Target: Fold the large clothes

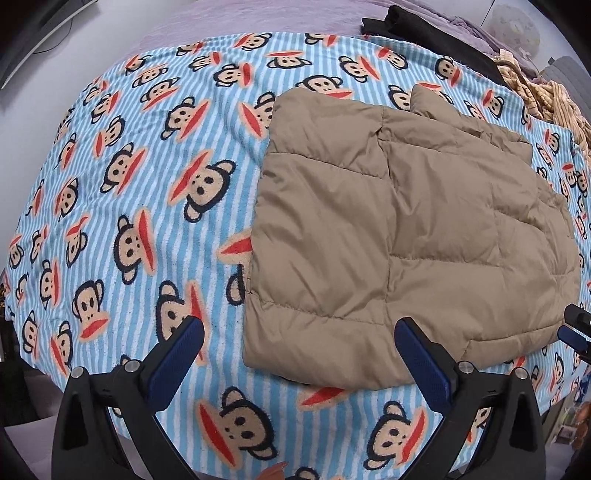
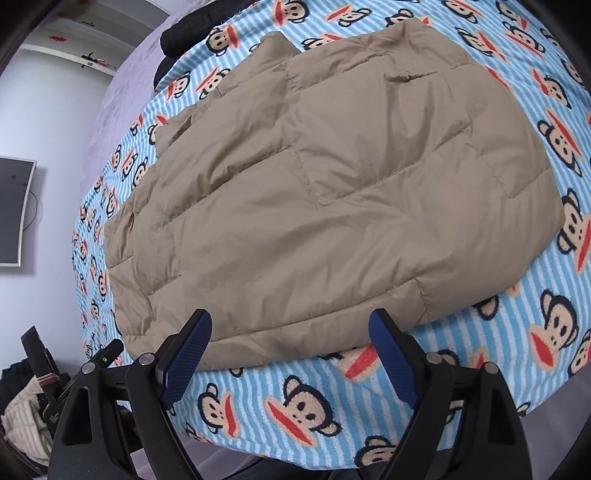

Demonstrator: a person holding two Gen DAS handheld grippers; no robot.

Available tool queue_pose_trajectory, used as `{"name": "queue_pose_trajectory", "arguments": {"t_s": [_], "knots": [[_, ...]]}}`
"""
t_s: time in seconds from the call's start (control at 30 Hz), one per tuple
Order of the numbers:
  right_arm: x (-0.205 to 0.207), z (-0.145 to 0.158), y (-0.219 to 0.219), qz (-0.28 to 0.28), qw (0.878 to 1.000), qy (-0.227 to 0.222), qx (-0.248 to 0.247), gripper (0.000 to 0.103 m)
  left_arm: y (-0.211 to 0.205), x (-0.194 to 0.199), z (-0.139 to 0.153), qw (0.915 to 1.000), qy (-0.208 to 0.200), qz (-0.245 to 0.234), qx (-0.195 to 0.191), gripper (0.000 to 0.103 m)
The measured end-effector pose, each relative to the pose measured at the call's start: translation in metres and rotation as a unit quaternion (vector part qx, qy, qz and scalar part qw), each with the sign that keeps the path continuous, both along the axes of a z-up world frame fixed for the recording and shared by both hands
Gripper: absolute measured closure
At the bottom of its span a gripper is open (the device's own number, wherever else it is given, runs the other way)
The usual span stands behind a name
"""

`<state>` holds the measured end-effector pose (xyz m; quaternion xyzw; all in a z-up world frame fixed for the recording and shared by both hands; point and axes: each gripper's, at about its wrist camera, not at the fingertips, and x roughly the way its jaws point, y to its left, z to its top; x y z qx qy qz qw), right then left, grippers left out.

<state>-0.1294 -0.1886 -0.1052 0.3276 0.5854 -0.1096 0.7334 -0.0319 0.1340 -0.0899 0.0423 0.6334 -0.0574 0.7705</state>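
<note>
A tan quilted puffer jacket (image 1: 406, 229) lies folded into a thick rectangle on a blue-striped monkey-print blanket (image 1: 140, 206). My left gripper (image 1: 299, 328) hangs above the jacket's near left corner, jaws wide open, nothing between the blue pads. In the right wrist view the same jacket (image 2: 314, 192) fills the middle. My right gripper (image 2: 290, 325) hovers over its near edge, open, with the hem below the gap and neither pad pressing it. The right gripper's tip (image 1: 576, 325) shows at the left view's right edge.
A black garment (image 1: 424, 29) and a cream knitted piece (image 1: 546, 99) lie at the blanket's far right. Purple bedding (image 1: 184, 18) lies beyond the blanket. A wall screen (image 2: 14, 210) and a pile of clothes (image 2: 26, 413) sit at the left of the right view.
</note>
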Motion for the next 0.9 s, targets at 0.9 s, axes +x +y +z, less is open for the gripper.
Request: {"name": "queue_pose_trajectory", "arguments": {"t_s": [0.9], "knots": [[0.066,-0.011,0.056,0.092,0.994,0.007,-0.063,0.016,0.058,0.066,-0.042,0.9884,0.041,-0.026,-0.144,0.0]]}}
